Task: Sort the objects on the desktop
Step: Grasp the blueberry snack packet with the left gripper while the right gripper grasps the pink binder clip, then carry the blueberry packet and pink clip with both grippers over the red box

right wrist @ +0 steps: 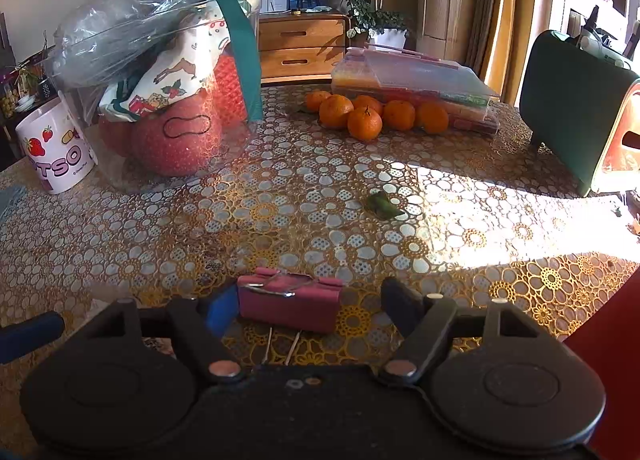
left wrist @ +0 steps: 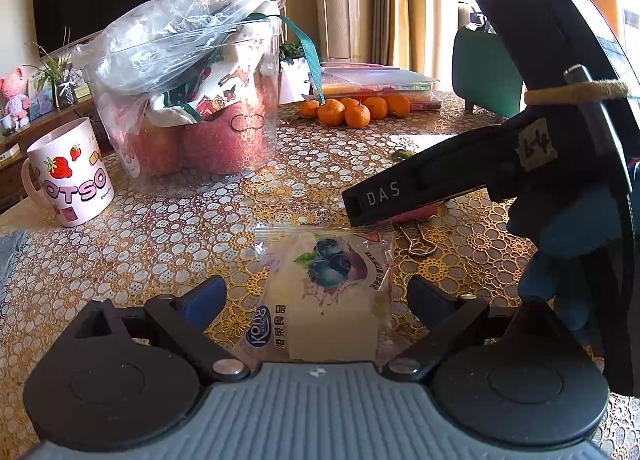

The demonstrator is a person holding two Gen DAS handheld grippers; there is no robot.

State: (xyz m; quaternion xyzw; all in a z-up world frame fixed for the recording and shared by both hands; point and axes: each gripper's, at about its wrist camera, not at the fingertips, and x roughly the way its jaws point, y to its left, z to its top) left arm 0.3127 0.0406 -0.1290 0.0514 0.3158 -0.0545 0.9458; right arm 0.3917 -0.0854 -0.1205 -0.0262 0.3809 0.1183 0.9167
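Crinkly film snack pack (left wrist: 326,292) — light, soft, slippery; lies on the counter (left wrist: 160,252) between my left tool (left wrist: 316,296), spread wide, gripping nothing. Best pinched across its firm middle. Red binder clip (right wrist: 289,302) — small, stiff, springy; sits inside my right tool (right wrist: 308,310), unclenched, left pad just beside it.

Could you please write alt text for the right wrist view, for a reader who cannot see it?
An open gripper rests low on a patterned tablecloth, its fingers on either side of a red binder clip. Farther back stand a clear tub of apples under a plastic bag, a strawberry mug and a pile of tangerines.
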